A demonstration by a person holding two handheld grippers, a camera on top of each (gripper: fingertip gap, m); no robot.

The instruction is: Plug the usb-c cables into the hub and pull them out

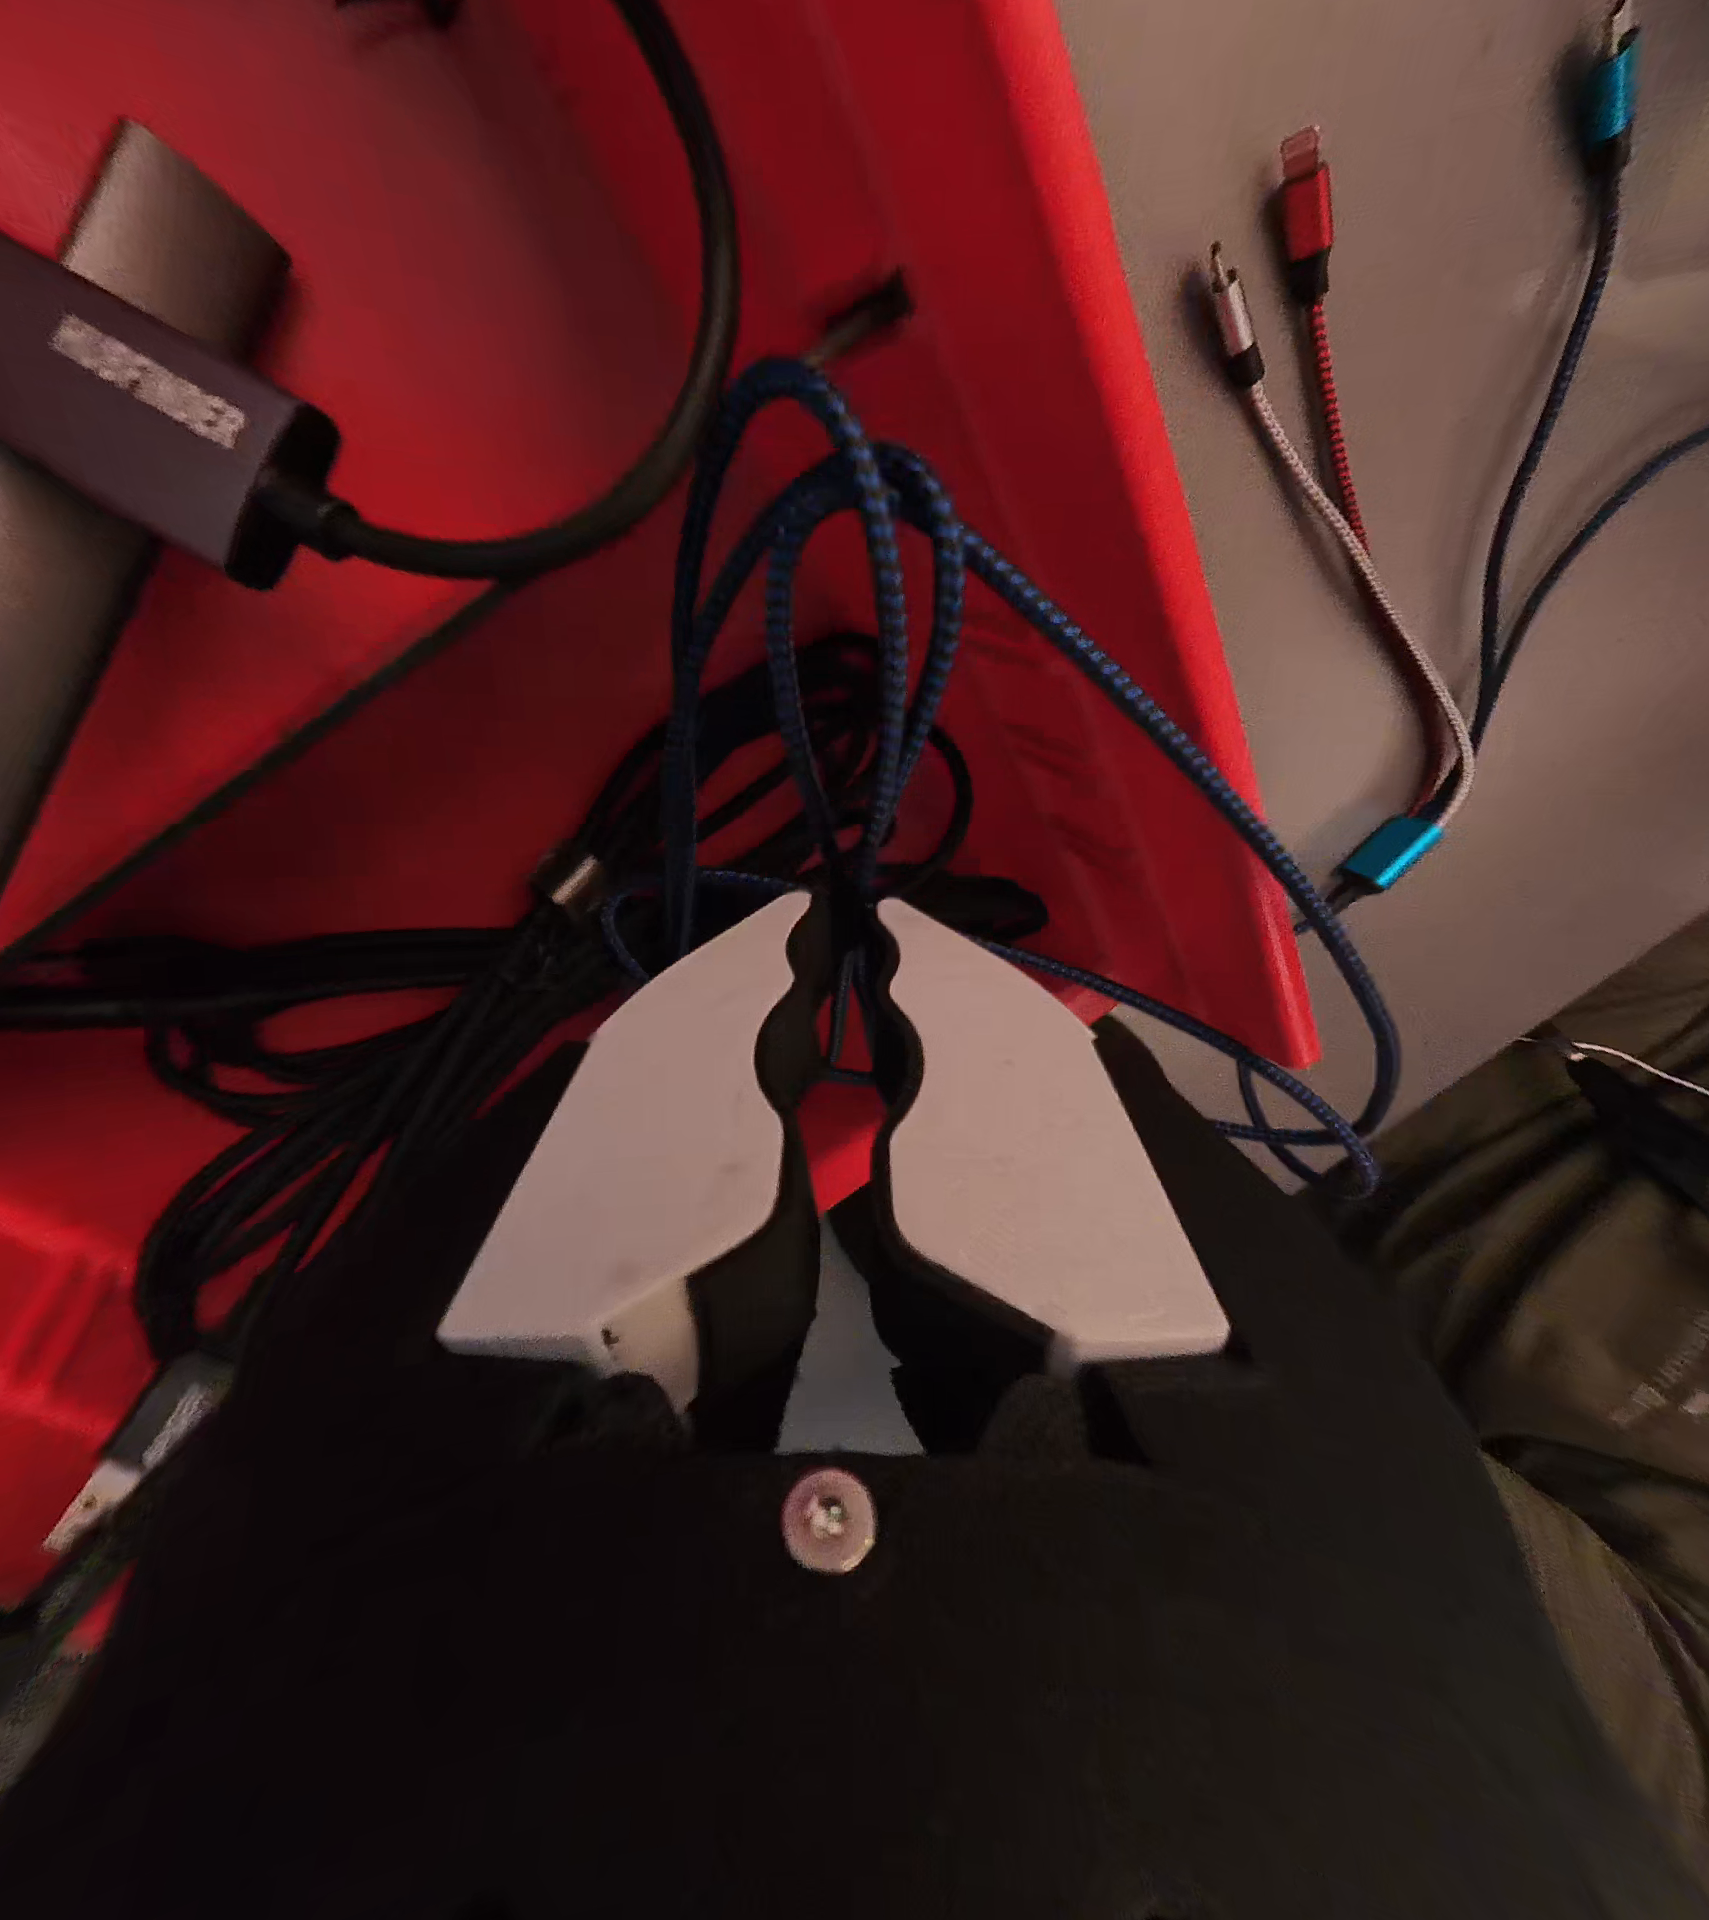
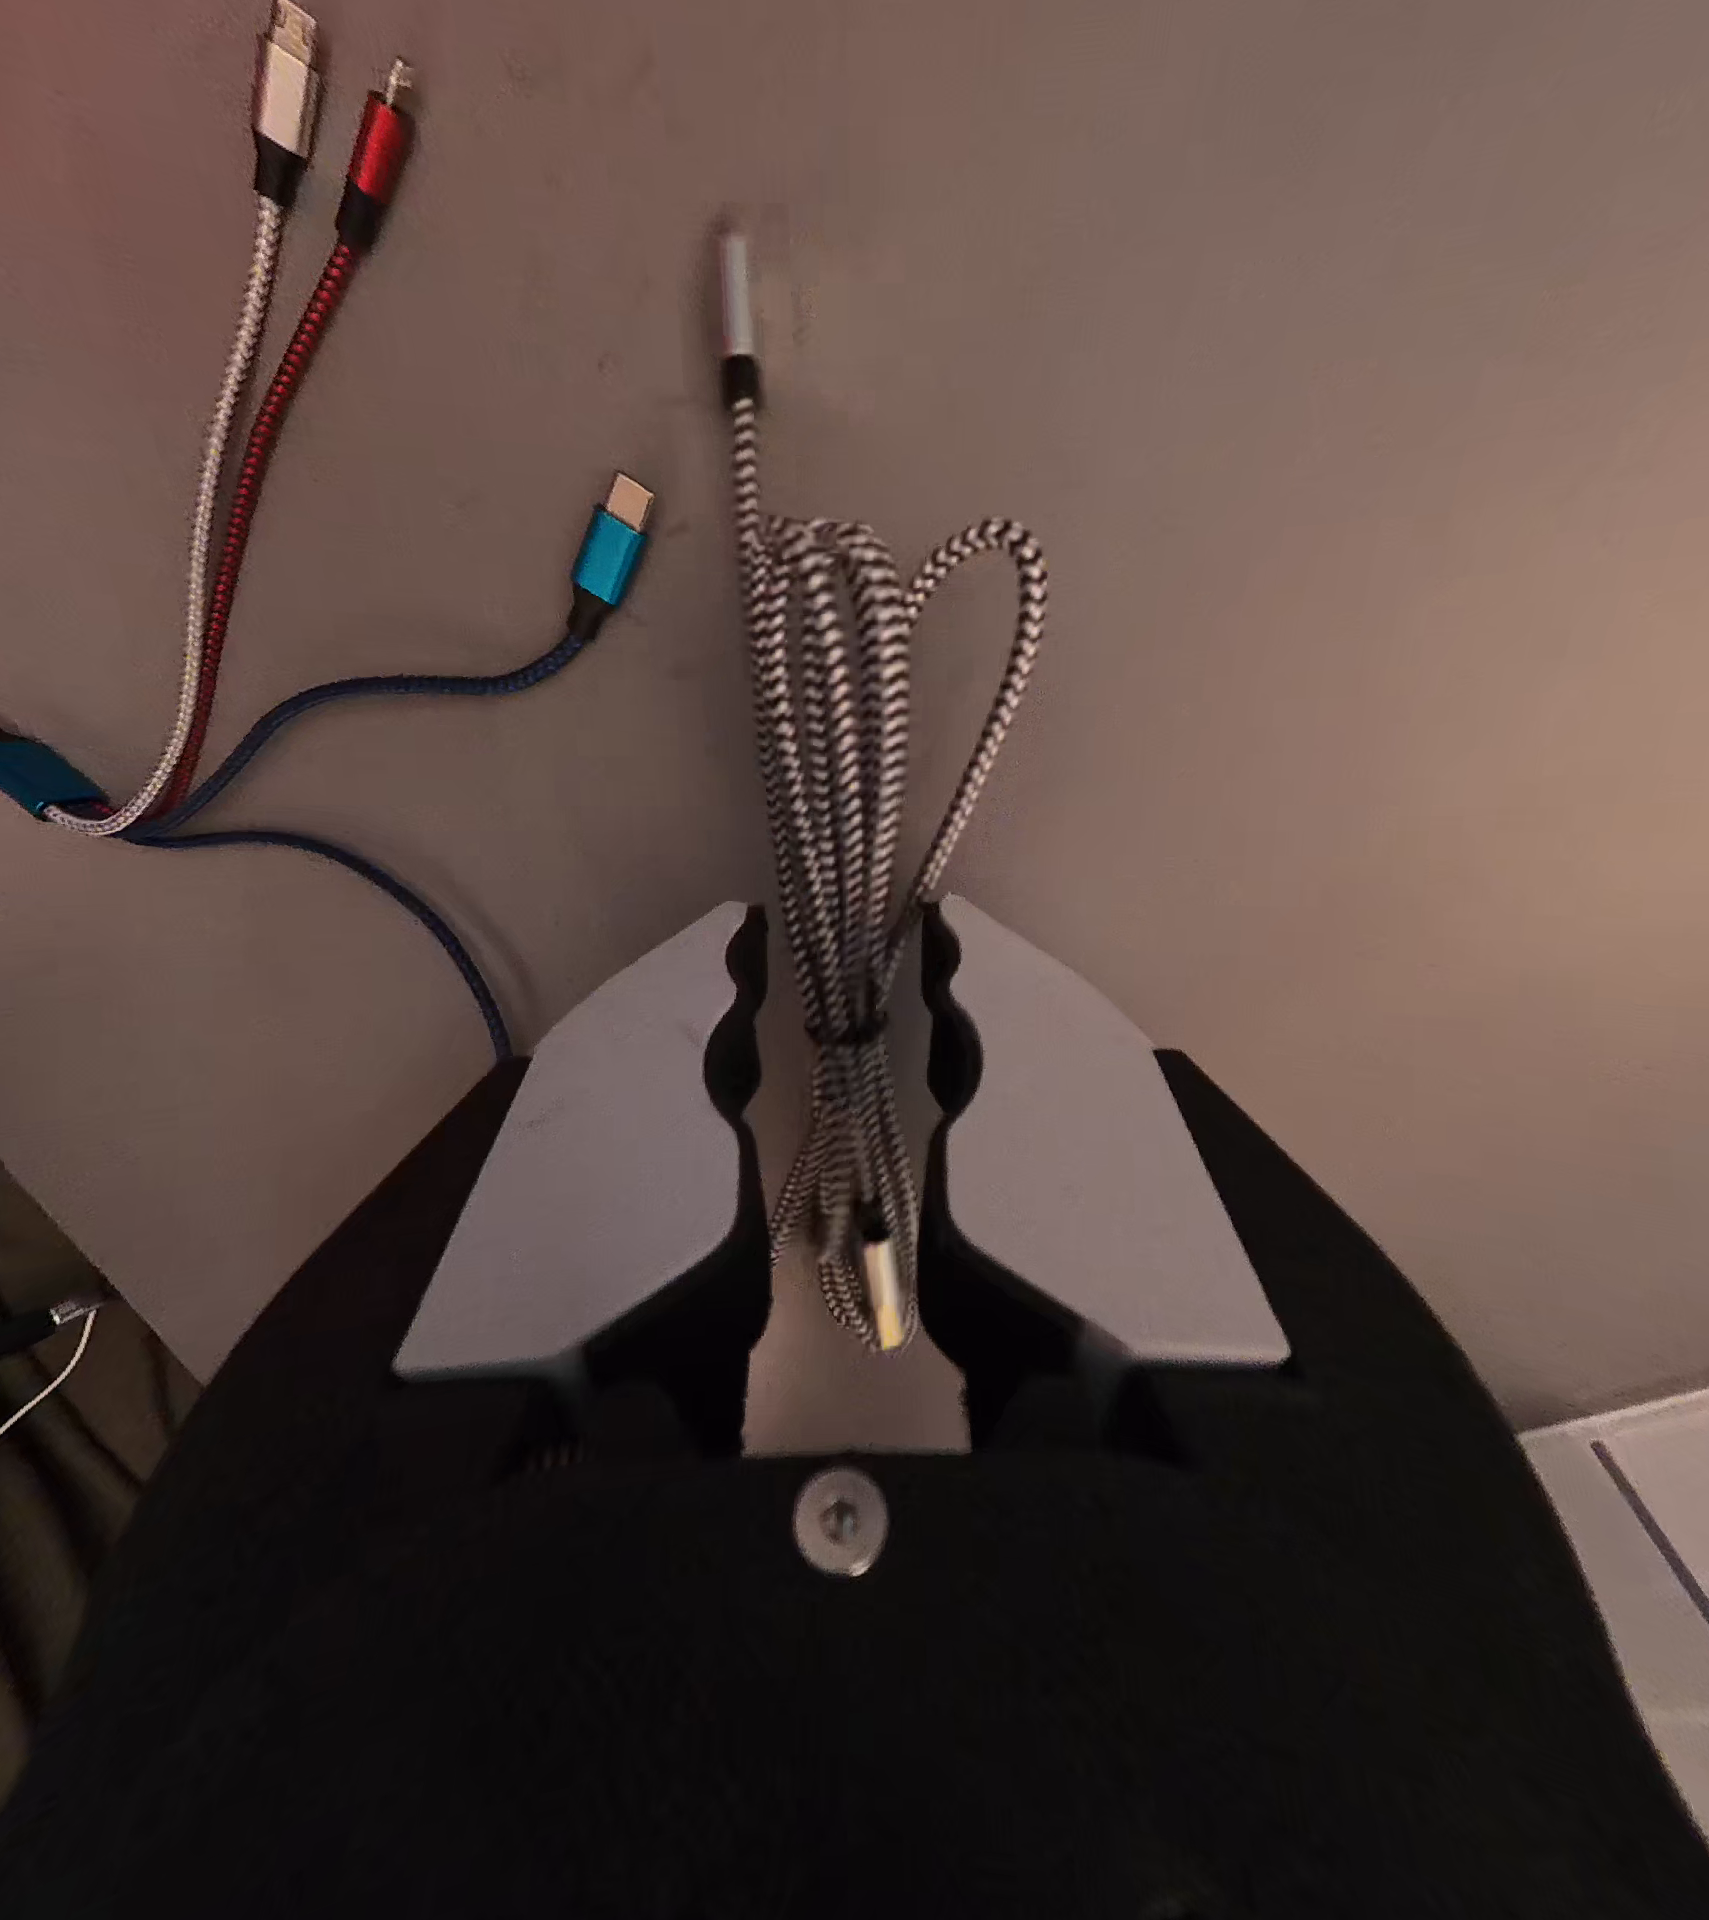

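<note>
My left gripper [image 1: 842,914] is shut on a bundle of blue-and-black braided cable [image 1: 881,582], whose strands are pinched between the white fingers over a red bin [image 1: 1016,436]. A grey hub [image 1: 102,384] with a black lead lies in the bin at the upper left. My right gripper [image 2: 839,914] is open. A tied bundle of black-and-white braided cable [image 2: 829,727] lies on the table between its fingers, with a gap on each side. Its silver plug [image 2: 736,301] points away from me, and a second plug [image 2: 881,1288] lies deep between the fingers.
A multi-head cable with a blue splitter [image 2: 24,774] lies on the grey table [image 2: 1349,623]; its blue plug [image 2: 613,551] is left of the striped bundle. Black cables [image 1: 310,1039] fill the bin's lower left. A person's olive garment [image 1: 1608,1351] is at the right. Some 30 centimetres of space lies between my two pairs of fingers. To the grey hub [image 1: 102,384]: left tips about 11 centimetres, right tips about 35 centimetres.
</note>
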